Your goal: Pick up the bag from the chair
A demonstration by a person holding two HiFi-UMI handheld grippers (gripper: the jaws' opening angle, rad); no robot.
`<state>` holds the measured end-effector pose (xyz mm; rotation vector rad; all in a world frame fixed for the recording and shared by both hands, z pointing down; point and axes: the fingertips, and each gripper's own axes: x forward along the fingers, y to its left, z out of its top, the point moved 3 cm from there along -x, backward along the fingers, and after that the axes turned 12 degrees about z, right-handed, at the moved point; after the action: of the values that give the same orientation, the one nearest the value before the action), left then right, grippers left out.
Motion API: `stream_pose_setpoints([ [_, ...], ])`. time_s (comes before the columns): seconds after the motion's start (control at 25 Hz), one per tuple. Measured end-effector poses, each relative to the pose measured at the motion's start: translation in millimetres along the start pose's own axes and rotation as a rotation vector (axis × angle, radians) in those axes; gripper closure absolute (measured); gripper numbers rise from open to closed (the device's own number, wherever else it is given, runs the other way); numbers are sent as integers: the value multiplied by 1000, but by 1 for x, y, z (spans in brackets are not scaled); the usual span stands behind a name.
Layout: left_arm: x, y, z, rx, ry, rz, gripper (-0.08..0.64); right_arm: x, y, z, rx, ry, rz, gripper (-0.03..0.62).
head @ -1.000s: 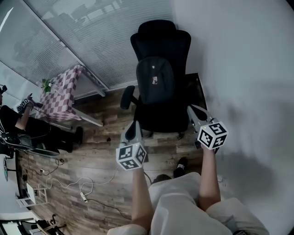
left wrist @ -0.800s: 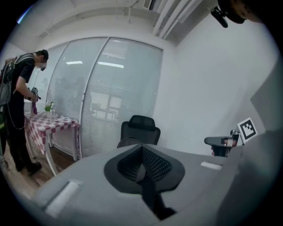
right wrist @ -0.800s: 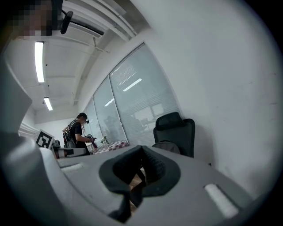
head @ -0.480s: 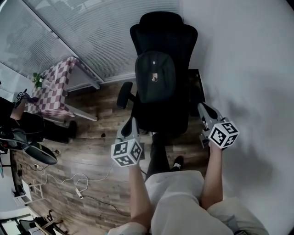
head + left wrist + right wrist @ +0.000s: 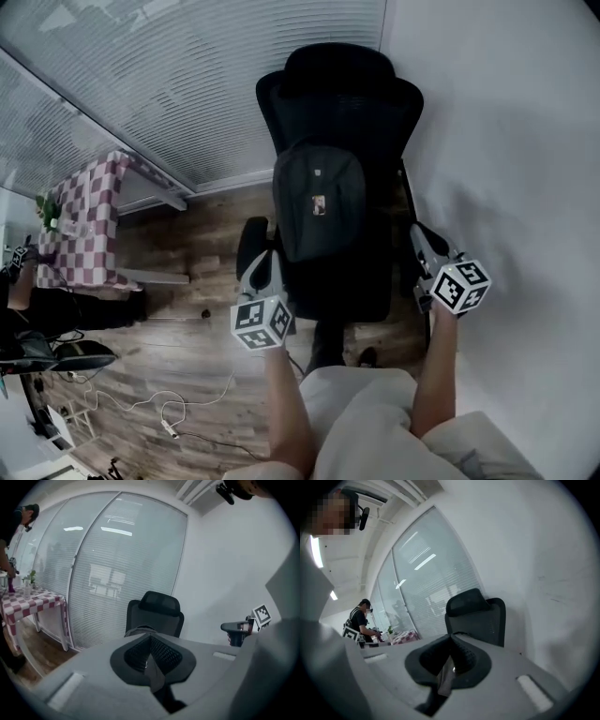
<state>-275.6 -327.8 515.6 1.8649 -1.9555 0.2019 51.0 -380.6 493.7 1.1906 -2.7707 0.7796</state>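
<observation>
A black backpack [image 5: 319,202] stands upright on the seat of a black office chair [image 5: 339,89], leaning on its backrest. My left gripper [image 5: 265,265] is shut and empty, just left of the seat's front. My right gripper [image 5: 421,236] is also shut and empty, by the chair's right side. Neither touches the bag. In the left gripper view the closed jaws [image 5: 150,641] point at the chair [image 5: 157,613], and the right gripper [image 5: 243,626] shows at the right. In the right gripper view the closed jaws [image 5: 451,641] hide most of the bag in front of the chair [image 5: 480,613].
A glass wall with blinds [image 5: 187,94] runs behind the chair, and a white wall [image 5: 525,141] stands close on the right. A checked table [image 5: 86,225] and another person [image 5: 23,309] are at the left. Cables [image 5: 169,412] lie on the wooden floor.
Both grippers and the camera have come closer to the chair, which now fills more of the view. Both stay shut with nothing in them.
</observation>
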Motion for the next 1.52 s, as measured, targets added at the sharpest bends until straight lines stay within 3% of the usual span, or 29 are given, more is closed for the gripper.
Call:
stream_pose_setpoints([
  [0.24,115,35,-10,46,131,-59,554,100,-57,1,24,44,-45,592],
  [0.4,177,53,-28,83,211,-116,552,145,-96,-29,0,158,-31,592],
  [0.56,233,56,-48,132,261,-246,552,174,-146,-58,-43,166,-39,592],
  [0.68,275,56,-72,178,283,-297,548,194,-188,-90,-45,204,3,591],
  [0.84,319,73,-102,208,322,-313,440,228,-232,-148,-35,296,85,588],
  [0.88,326,75,-109,206,331,-320,421,233,-240,-160,-25,316,107,532],
  [0.96,340,75,-127,208,363,-348,328,241,-256,-180,-2,356,150,492],
  [1.16,368,72,-156,247,419,-391,190,265,-272,-235,74,484,293,304],
  [1.32,397,57,-177,253,455,-460,137,287,-296,-268,128,542,349,264],
  [1.52,423,40,-192,273,458,-505,140,318,-302,-281,226,454,417,263],
])
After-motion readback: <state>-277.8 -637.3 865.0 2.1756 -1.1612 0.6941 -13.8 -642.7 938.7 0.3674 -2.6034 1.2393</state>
